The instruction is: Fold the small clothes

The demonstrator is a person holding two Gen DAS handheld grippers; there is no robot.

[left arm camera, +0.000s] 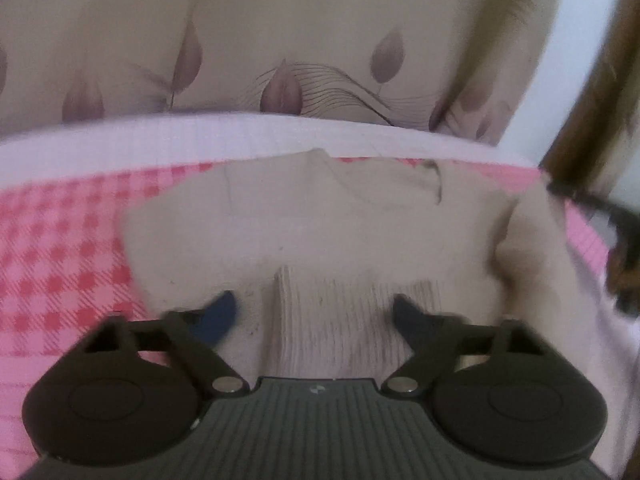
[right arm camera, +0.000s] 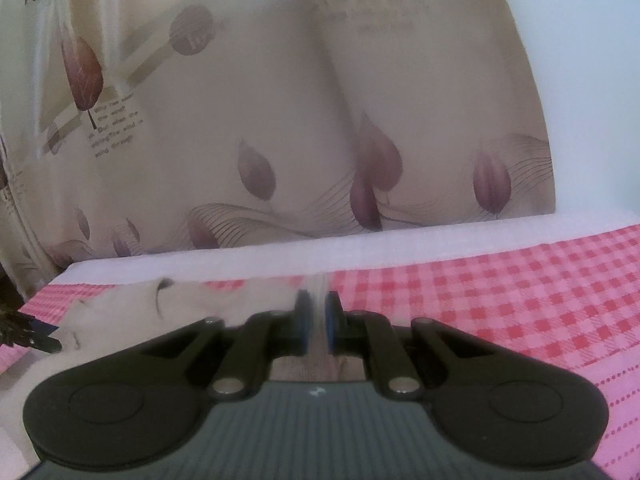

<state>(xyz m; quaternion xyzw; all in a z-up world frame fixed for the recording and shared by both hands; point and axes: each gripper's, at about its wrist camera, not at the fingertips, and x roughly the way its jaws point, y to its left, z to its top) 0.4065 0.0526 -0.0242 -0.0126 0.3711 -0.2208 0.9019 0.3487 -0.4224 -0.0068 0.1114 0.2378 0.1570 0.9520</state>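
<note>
- beige garment (left arm camera: 304, 220), one only, lies spread on the pink-and-red checked cloth (left arm camera: 60, 264) near its far edge; a ribbed hem (left arm camera: 332, 320) shows at its near side and a neckline toward the far side.
- one flap of the same garment is lifted at the right of the left wrist view, raised off the cloth in a soft fold.
- left gripper (left arm camera: 314, 310) hangs just above the ribbed hem with its jaws about half apart; the two fingers stand either side of the hem and do not press on it, so nothing is held.
- right gripper (right arm camera: 318, 320) has its jaws pinched nearly together on a thin edge of the beige garment (right arm camera: 224, 300), which runs up between the two blue pads (right arm camera: 330, 322).
- two grippers in all; the right one shows as a dark blurred shape at the right edge of the left wrist view, the left one as a dark tip at the left edge of the right wrist view.
- one white band (right arm camera: 360, 246) borders the checked cloth on its far side.
- one pale curtain (right arm camera: 280, 120) with purple leaf prints and some lettering hangs behind, closing off the far side.
- one dark wooden post (left arm camera: 592, 80) stands at the right in the left wrist view.
</note>
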